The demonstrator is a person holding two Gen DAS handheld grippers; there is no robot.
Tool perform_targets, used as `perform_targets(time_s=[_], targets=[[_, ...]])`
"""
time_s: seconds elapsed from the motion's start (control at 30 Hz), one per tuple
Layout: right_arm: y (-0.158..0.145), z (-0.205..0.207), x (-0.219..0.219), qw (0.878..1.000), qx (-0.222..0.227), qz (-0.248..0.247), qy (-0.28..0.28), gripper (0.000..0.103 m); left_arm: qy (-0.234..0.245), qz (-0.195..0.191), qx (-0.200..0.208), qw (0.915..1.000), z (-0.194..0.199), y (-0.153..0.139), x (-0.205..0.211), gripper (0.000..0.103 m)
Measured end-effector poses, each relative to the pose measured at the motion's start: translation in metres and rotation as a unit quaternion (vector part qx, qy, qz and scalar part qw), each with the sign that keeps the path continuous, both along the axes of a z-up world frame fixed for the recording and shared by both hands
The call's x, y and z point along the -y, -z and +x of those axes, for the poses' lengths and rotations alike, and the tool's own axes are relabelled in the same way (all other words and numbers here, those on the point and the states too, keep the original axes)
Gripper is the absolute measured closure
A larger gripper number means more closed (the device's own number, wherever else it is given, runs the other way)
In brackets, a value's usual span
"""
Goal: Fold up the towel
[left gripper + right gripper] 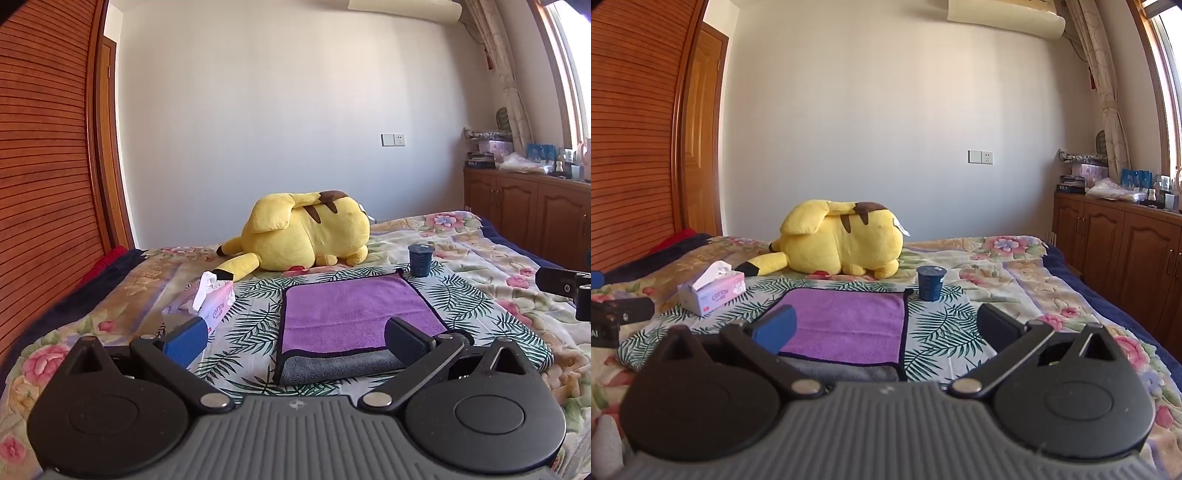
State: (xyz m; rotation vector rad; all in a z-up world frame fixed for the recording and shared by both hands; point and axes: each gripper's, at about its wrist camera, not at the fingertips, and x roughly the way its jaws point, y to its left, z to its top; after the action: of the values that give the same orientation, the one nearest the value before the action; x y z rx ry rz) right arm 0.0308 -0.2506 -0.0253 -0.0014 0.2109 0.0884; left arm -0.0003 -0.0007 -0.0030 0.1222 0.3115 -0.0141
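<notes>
Left wrist view: Your left gripper point(295, 341) is held level and low over the bed point(480, 258), pointing toward the far wall. Its fingers are spread wide, gripping nothing. The towel point(351, 310) lies flat directly ahead of it, purple side up, with a grey strip showing along the near edge. The right finger point(406, 341) overlaps the towel's near right corner in this view; contact cannot be confirmed. A tissue box point(218, 308) sits just beyond the left finger, a dark blue cup point(420, 260) past the towel's far right corner, and a yellow plush toy point(306, 232) farther ahead.

Right wrist view: Your right gripper point(886, 328) is likewise level and spread wide, holding nothing. The towel point(849, 321) lies ahead and slightly left, its near left part behind the blue finger point(775, 328). The cup point(931, 282) stands ahead between the fingers.
</notes>
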Motion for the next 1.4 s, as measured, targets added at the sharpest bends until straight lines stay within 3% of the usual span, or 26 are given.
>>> perform_targets(time_s=[1.4], targets=[[0.0007,0.0006,-0.0028,1.000,-0.002,0.000,-0.001,0.000,0.000,0.002,-0.001,1.0000,0.0002,-0.0013,-0.0002,0.016]])
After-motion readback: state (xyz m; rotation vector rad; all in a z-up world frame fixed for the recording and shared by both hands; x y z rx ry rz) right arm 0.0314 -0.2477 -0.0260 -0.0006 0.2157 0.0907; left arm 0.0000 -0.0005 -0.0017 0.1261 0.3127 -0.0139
